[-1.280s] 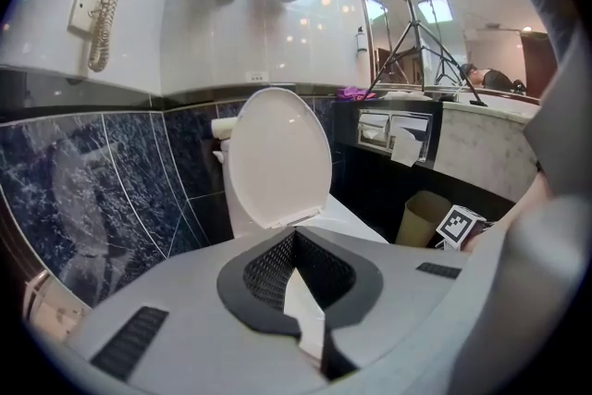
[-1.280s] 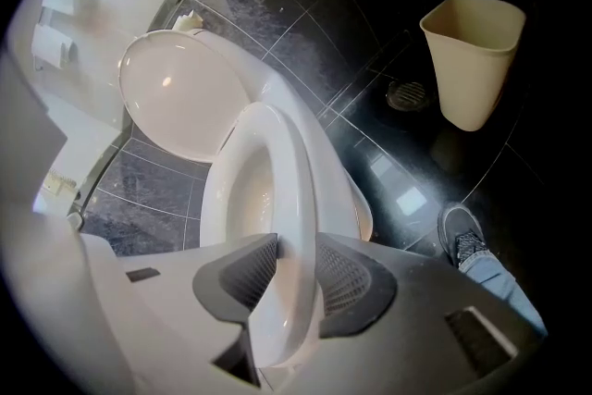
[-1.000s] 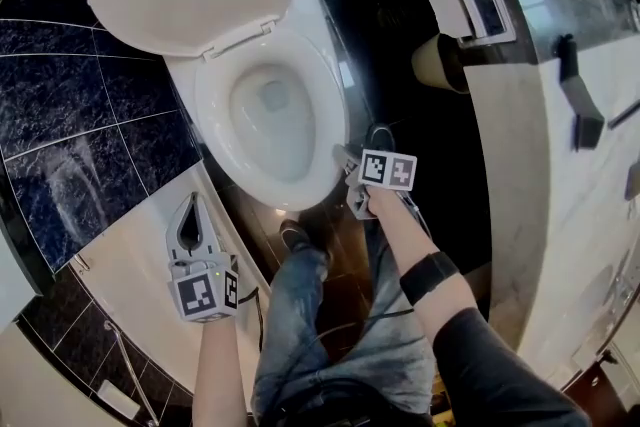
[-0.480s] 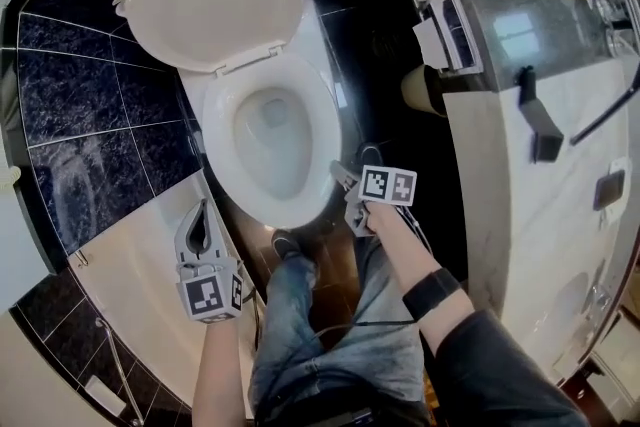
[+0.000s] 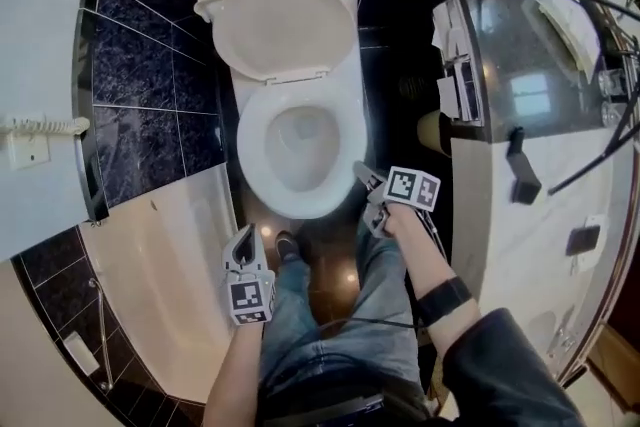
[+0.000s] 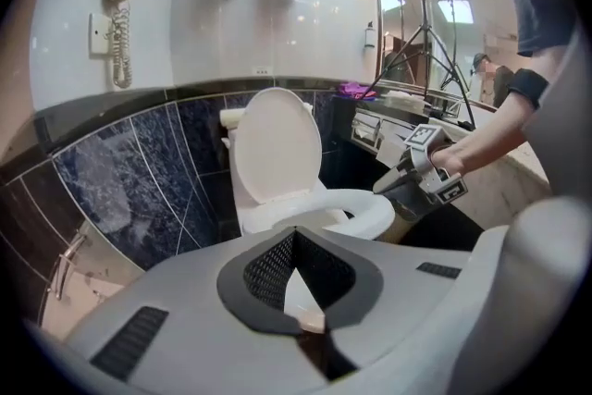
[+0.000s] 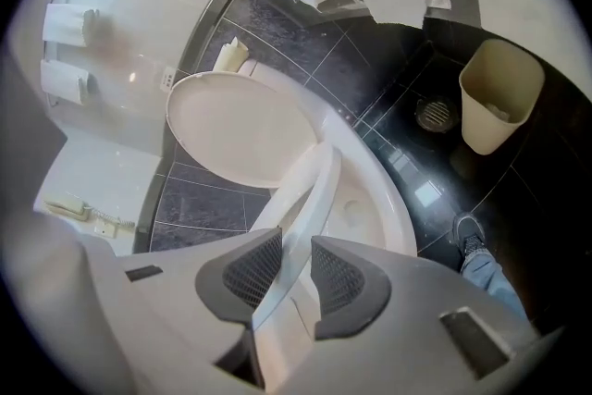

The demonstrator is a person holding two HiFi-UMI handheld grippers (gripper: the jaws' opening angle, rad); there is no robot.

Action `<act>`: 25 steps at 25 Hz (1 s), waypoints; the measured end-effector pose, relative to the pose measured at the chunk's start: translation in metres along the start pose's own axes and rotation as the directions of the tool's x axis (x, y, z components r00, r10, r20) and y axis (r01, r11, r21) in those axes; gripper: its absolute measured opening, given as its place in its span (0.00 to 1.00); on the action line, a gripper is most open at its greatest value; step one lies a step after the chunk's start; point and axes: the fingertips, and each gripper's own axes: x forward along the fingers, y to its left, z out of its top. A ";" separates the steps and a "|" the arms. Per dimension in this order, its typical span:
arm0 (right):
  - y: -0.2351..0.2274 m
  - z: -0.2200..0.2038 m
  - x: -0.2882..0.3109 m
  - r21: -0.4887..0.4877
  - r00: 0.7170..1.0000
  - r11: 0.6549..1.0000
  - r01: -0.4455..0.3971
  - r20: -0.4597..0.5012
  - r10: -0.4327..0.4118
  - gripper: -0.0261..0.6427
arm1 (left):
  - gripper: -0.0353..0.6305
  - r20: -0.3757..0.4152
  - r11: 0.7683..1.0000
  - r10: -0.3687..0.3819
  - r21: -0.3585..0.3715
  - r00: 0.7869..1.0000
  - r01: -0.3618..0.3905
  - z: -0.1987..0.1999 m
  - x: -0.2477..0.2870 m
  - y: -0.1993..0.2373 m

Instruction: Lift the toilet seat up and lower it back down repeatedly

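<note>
White toilet seat [image 7: 310, 190] clamped at its rim in right tool [image 7: 294, 243], partway off bowl [image 7: 375, 208]; left tool [image 6: 294, 236] closed, empty; full raise and lowering left.

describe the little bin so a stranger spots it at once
Find the white toilet; on the dark floor right of it in the head view, by the counter, stands the waste bin. It's the only beige open-topped tub, a round drain beside it.
</note>
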 end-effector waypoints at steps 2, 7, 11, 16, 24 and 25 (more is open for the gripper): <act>0.010 0.009 -0.002 -0.008 1.000 1.000 -0.002 -0.006 0.002 0.22 | 0.05 -0.039 0.999 0.001 -0.034 0.999 -0.002 -0.013 0.007 -0.007; 0.025 0.021 -0.006 -0.013 0.999 1.000 0.010 -0.030 -0.011 0.22 | 0.05 -0.095 0.994 -0.009 -0.113 0.995 -0.002 -0.015 0.037 -0.032; 0.039 0.032 -0.007 -0.026 0.999 1.000 -0.004 -0.043 0.003 0.22 | 0.05 -0.107 0.988 -0.018 -0.155 0.994 0.001 0.001 0.062 -0.045; 0.054 0.045 -0.010 -0.034 0.999 0.999 -0.028 -0.040 0.026 0.23 | 0.05 -0.045 0.981 0.013 -0.195 0.999 -0.022 0.040 0.070 -0.044; 0.073 0.066 -0.013 -0.030 0.998 0.997 -0.065 -0.005 0.064 0.23 | 0.05 -0.007 0.976 0.053 -0.213 0.999 -0.053 0.077 0.074 -0.030; 0.076 0.069 -0.014 -0.028 0.998 0.997 -0.065 0.001 0.065 0.23 | 0.05 -0.002 0.976 0.056 -0.212 0.998 -0.055 0.081 0.075 -0.029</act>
